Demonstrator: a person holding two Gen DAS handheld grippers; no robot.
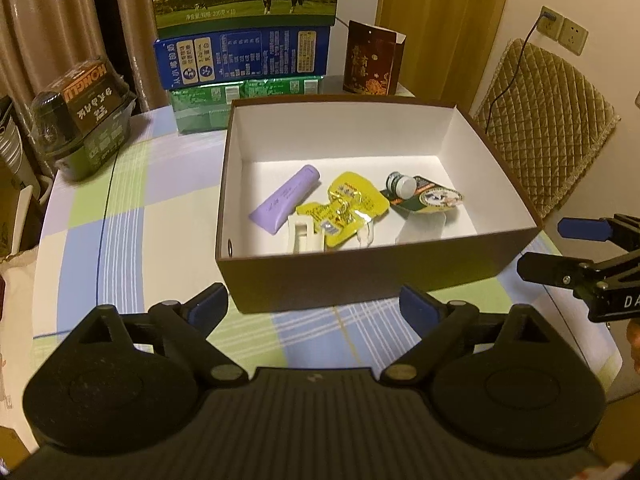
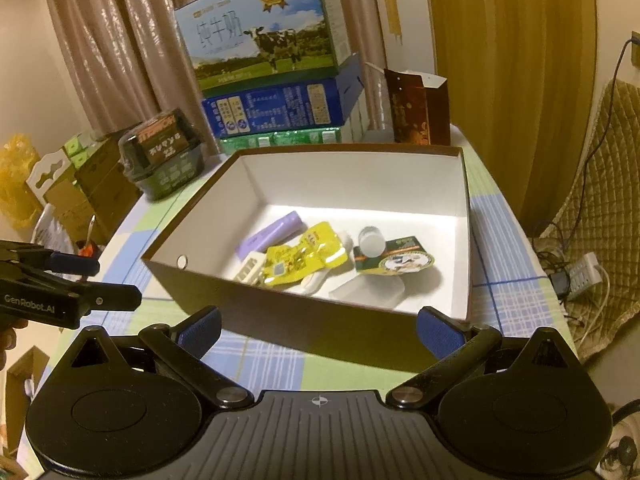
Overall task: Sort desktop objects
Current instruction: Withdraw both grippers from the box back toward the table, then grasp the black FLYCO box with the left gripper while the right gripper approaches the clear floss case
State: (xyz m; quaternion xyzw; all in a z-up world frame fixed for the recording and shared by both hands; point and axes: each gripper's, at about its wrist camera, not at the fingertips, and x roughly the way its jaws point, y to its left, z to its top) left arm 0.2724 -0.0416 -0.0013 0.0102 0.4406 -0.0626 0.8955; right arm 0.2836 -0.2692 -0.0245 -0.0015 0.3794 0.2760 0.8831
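Note:
A brown box with a white inside (image 1: 360, 276) (image 2: 200, 280) stands on the checked tablecloth. In it lie a purple tube (image 1: 286, 204) (image 2: 270, 232), a yellow packet (image 1: 346, 208) (image 2: 304, 254), a white plastic piece (image 1: 302, 236) (image 2: 250, 268), a small bottle (image 1: 402, 185) (image 2: 371, 240), a green cup-shaped pack (image 1: 430, 199) (image 2: 396, 258) and a clear lid (image 1: 420, 232) (image 2: 368, 290). My left gripper (image 1: 314, 306) is open and empty just before the box's front wall. My right gripper (image 2: 318, 332) is open and empty at the same wall; it also shows at the right edge of the left wrist view (image 1: 560, 248).
Stacked milk cartons (image 1: 244, 40) (image 2: 272, 72) stand behind the box. A dark red bag (image 1: 372, 58) (image 2: 416, 108) is at the back right. A wrapped dark bowl pack (image 1: 86, 116) (image 2: 164, 152) sits at the back left. A quilted chair (image 1: 544, 120) is to the right.

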